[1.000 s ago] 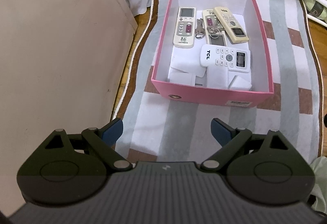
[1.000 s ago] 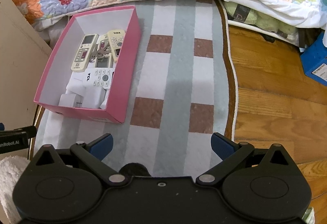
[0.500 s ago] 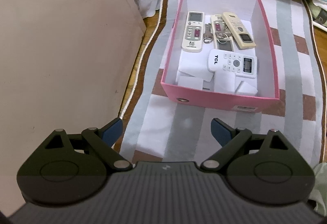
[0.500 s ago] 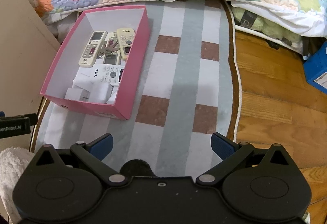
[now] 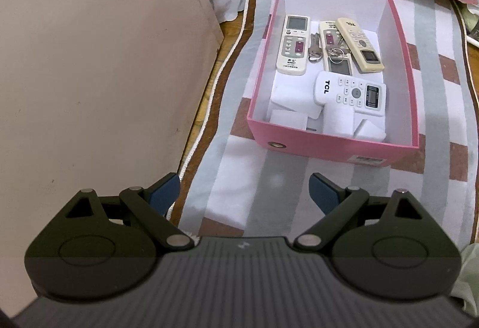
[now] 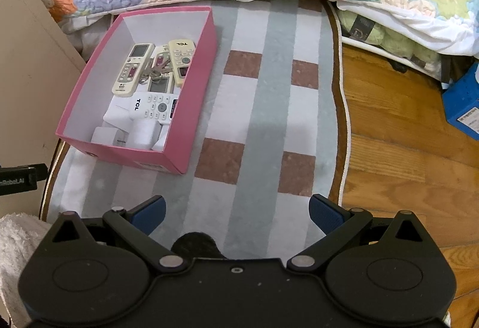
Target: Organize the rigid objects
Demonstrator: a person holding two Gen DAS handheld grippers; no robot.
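Remotes (image 5: 349, 92) and keys (image 5: 315, 50) are gathered inside a pink box (image 5: 332, 145) set on a striped rug (image 6: 266, 106). Nothing is held by the left gripper (image 5: 245, 191) or the right gripper (image 6: 237, 211); both are spread wide above the rug, short of the box.

Your left gripper (image 5: 245, 193) hangs over the striped rug (image 5: 269, 193), jaws spread wide, nothing between them. Ahead: pink box (image 5: 329, 145) holding a white TCL remote (image 5: 348, 91), three beige remotes, keys (image 5: 314, 51), white blocks. Beige panel (image 5: 89, 58) at left.
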